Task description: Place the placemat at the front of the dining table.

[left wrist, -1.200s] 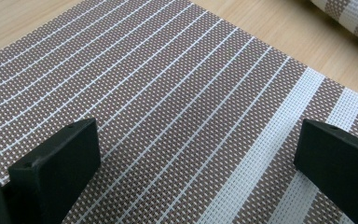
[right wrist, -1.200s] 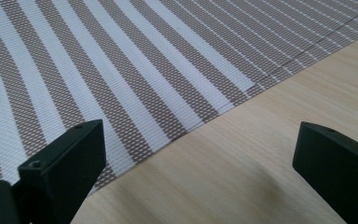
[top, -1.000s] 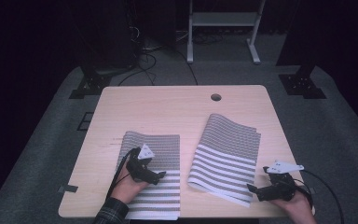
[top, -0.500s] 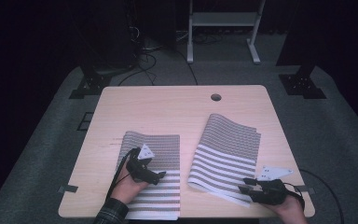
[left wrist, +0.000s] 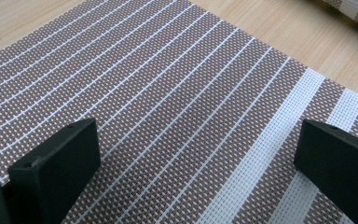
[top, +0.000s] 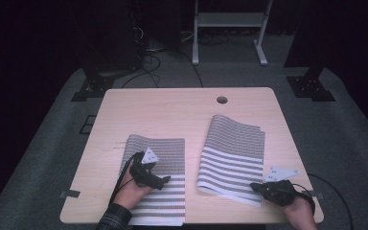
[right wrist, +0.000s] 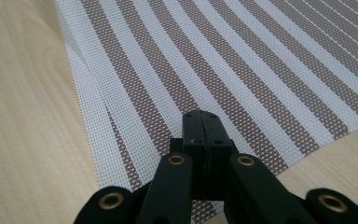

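Observation:
Two brown-and-white striped woven mats lie on the wooden table (top: pixel 172 110). My left gripper (top: pixel 164 180) rests over the left mat (top: pixel 167 153), and its jaws stand wide open above the weave (left wrist: pixel 177 93) with nothing between them (left wrist: pixel 200 135). My right gripper (top: pixel 255 187) is at the near right corner of the right mat (top: pixel 235 148). Its jaws have just been closing and now stand pressed together (right wrist: pixel 201 126) over the mat's broad stripes (right wrist: pixel 242 60). No fold of the mat shows between the pads. The right mat's far end bulges up off the table.
A round cable hole (top: pixel 222 100) sits near the table's far edge. Bare wood separates the two mats and runs along the far half. Cables trail from both grippers off the near edge. A white stand (top: pixel 227 21) is on the floor beyond.
My right hand has edged a little left onto the right mat's near corner. The left hand and both mats have stayed where they were.

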Demonstrator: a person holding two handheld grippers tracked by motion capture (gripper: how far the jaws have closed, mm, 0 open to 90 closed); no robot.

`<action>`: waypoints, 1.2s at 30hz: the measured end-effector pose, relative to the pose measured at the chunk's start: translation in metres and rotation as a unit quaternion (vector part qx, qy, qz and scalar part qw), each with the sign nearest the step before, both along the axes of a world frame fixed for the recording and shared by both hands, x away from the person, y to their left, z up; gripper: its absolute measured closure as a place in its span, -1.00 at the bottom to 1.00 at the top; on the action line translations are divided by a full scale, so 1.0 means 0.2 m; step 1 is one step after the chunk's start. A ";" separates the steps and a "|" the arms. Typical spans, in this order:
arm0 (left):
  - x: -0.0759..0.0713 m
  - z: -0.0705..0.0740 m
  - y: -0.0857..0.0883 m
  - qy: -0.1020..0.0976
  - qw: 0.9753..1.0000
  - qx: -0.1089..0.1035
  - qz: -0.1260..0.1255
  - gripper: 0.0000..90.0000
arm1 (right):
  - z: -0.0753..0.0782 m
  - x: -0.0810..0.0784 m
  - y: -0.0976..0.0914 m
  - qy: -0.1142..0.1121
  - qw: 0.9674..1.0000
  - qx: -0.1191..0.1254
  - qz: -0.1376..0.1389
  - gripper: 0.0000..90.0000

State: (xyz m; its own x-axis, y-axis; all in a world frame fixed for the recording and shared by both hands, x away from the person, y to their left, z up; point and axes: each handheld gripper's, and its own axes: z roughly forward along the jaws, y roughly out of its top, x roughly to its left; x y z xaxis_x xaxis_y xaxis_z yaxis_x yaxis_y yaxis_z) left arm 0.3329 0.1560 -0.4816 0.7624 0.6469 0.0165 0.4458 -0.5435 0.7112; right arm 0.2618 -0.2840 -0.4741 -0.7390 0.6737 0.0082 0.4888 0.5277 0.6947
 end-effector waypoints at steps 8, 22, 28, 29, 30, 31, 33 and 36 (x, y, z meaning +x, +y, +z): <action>0.00 0.00 0.00 0.000 1.000 0.000 0.000 -1.00 | 0.00 0.09 -0.08 -0.006 0.999 -0.002 -0.049 0.99; 0.00 0.00 0.00 0.000 1.000 0.000 0.000 -1.00 | 0.00 0.20 -0.15 -0.026 0.995 -0.028 -0.088 0.99; 0.00 0.00 0.00 0.001 1.000 0.001 0.000 -1.00 | 0.00 0.24 -0.19 -0.025 0.994 -0.025 -0.103 0.99; 0.00 0.00 0.00 0.001 1.000 0.000 0.000 -1.00 | 0.00 0.24 -0.19 -0.027 0.994 -0.029 -0.106 0.88; 0.00 0.00 0.00 0.001 1.000 0.000 0.000 -1.00 | 0.00 0.24 -0.19 -0.027 0.994 -0.029 -0.106 0.88; 0.00 0.00 0.00 0.002 1.000 0.001 0.001 -1.00 | 0.01 0.23 -0.19 -0.029 0.993 -0.025 -0.109 0.72; 0.00 0.00 0.00 0.002 1.000 0.001 0.000 -1.00 | 0.03 0.23 -0.21 -0.034 0.993 -0.009 -0.117 0.58; 0.00 0.00 0.00 0.002 1.000 0.001 0.001 -1.00 | 0.04 0.22 -0.24 -0.029 0.991 0.003 -0.133 0.42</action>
State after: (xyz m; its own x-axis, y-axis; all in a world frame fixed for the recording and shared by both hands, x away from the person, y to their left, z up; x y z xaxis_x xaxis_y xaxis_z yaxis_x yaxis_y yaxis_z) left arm 0.3331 0.1560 -0.4813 0.7618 0.6477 0.0156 0.4488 -0.5449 0.7083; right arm 0.3059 -0.3329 -0.4657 -0.5342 0.8450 -0.0239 0.5697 0.3808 0.7283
